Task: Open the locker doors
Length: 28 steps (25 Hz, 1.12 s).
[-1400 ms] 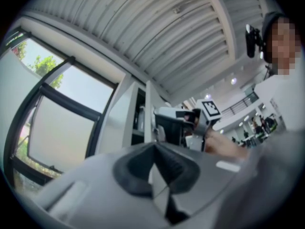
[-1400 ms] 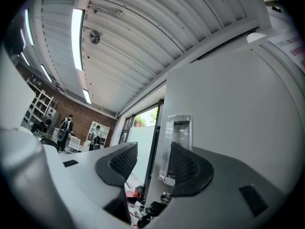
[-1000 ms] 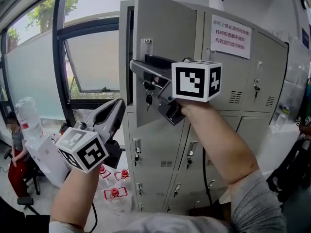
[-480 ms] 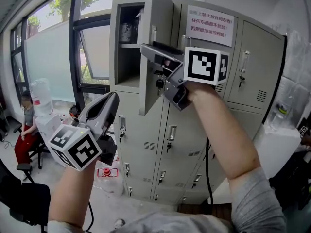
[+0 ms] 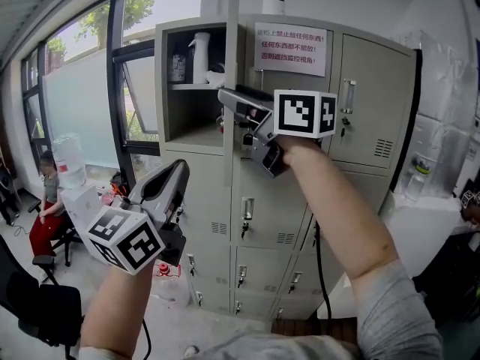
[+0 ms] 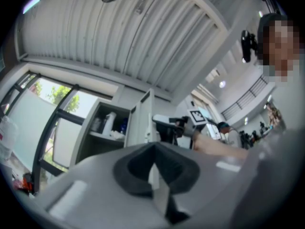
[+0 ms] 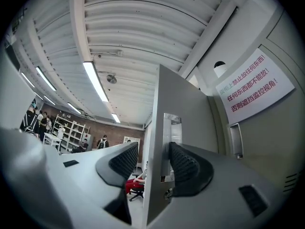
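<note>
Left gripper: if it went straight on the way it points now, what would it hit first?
Most likely the locker door, which stands open. Its free edge sits right above the tips of the shut left gripper. Depth is hard to judge here.

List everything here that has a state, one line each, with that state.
Top-left locker door: open, swung out edge-on to the head view.
Other locker doors: shut.
Right tongs: jaws apart, astride the open door's edge, not clamped.
Left tongs: jaws together, empty.
Spray bottle: upright inside the opened compartment.
</note>
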Tool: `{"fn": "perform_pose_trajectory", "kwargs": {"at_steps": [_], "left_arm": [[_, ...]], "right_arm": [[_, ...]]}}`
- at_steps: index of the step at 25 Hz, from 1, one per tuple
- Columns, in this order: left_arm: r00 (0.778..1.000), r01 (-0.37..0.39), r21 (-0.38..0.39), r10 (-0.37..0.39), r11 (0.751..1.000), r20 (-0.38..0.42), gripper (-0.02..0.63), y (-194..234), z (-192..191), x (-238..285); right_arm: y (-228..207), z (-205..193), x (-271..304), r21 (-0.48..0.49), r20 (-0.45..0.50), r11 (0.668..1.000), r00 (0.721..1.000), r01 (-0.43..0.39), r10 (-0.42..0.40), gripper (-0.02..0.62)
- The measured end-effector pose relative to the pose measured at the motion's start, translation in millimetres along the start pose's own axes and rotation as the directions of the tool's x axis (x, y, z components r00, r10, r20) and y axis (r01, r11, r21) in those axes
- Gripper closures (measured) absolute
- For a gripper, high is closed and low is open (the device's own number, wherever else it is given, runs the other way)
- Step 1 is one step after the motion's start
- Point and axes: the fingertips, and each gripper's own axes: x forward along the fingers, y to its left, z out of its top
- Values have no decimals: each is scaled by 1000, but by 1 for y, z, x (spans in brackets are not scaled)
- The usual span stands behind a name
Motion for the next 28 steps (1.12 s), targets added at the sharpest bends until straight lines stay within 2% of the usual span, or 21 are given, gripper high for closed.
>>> {"fn": "perform_pose_trajectory", "kwargs": {"at_steps": [8,14,20,24,28], "left_arm": [[1000,4,-31,-4,1000,5,604,9,-4,-2],[1000,18,-24,-18,1000,-10,604,25,-1,-5],[998,56,-31,-57,998,-13,604,31,0,-3],[995,95,-19,-95,995,-27,604,22,0,-1],[992,127,-32,-128,991,-19,603,14,-1,5]], "right_arm": [[7,-6,11,-37,-26,999,1000,-3,3,411],[12,-11,22,-46,-27,999,1000,-3,2,411],[13,-12,23,-59,-14,998,1000,6,-7,411],[6,-9,9,-43,34,999,999,25,-23,411],[8,-10,12,-42,31,999,999,11,-9,411]]}}
